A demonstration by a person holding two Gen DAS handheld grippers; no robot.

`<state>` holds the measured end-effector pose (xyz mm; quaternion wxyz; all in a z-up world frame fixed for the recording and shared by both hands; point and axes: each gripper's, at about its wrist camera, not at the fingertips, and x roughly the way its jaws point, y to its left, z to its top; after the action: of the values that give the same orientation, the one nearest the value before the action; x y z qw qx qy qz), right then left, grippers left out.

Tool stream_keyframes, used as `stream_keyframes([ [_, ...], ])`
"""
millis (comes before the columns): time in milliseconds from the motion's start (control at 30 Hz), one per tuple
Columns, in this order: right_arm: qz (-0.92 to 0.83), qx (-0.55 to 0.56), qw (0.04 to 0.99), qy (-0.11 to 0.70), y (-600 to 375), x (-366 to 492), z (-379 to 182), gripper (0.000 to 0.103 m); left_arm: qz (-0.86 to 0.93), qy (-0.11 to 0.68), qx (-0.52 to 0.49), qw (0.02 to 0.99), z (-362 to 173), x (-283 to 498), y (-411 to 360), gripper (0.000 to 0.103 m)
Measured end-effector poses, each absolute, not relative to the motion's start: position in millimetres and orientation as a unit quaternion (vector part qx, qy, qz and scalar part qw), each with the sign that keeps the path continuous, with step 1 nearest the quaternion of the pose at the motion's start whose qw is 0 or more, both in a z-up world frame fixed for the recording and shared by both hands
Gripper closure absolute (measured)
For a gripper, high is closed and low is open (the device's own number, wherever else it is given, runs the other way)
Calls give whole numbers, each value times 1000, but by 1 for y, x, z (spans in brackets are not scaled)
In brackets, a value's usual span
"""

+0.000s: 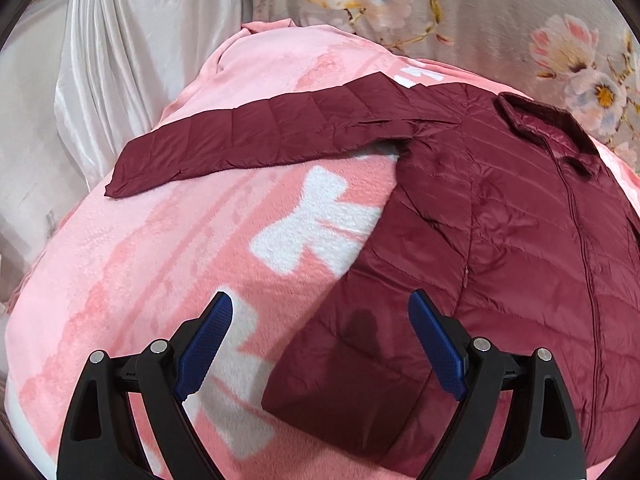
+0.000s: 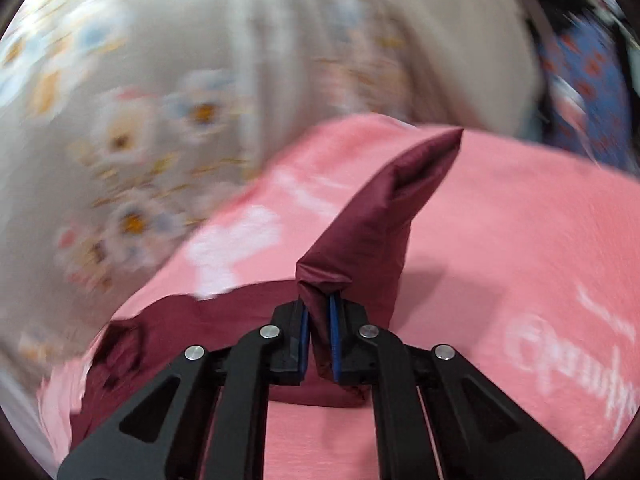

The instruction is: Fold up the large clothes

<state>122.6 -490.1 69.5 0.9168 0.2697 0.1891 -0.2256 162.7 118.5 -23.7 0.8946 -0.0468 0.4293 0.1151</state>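
A maroon quilted jacket (image 1: 500,216) lies front up on a pink blanket (image 1: 168,264), zip closed, collar at the upper right. One sleeve (image 1: 256,136) stretches out flat to the left. My left gripper (image 1: 320,320) is open and empty, hovering above the jacket's lower left hem. In the right wrist view my right gripper (image 2: 318,304) is shut on the other maroon sleeve (image 2: 380,208), lifted off the pink blanket (image 2: 500,248), its cuff pointing away. The jacket body (image 2: 180,332) lies below left of it. This view is motion blurred.
A grey floral sheet (image 1: 460,12) lies beyond the blanket. Shiny white draped fabric (image 1: 132,36) hangs at the upper left. A blue patterned cloth (image 2: 584,88) sits at the far right in the right wrist view.
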Motion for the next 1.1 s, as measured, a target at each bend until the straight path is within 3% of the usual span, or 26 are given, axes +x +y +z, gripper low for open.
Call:
stream_keyframes([
  [167,-42,157,965,208,-339,204,109,96,99,423,-54,899,-19,169,121,16],
  [400,141,81,944,287,-158,268,62,96,88,422,-48,901,-16,178,125,15],
  [500,181,61,926,325,-108,276,33,90,77,423,-56,901,-15,185,129,15],
  [567,193,45,921,337,-88,273,21,72,65,423,-65,901,-13,190,131,15],
  [733,187,54,929,313,-105,259,30,51,-5,429,-111,896,-5,209,127,15],
  [1100,-7,261,904,337,-340,243,-10,50,-130,492,-224,831,-29,294,63,16],
])
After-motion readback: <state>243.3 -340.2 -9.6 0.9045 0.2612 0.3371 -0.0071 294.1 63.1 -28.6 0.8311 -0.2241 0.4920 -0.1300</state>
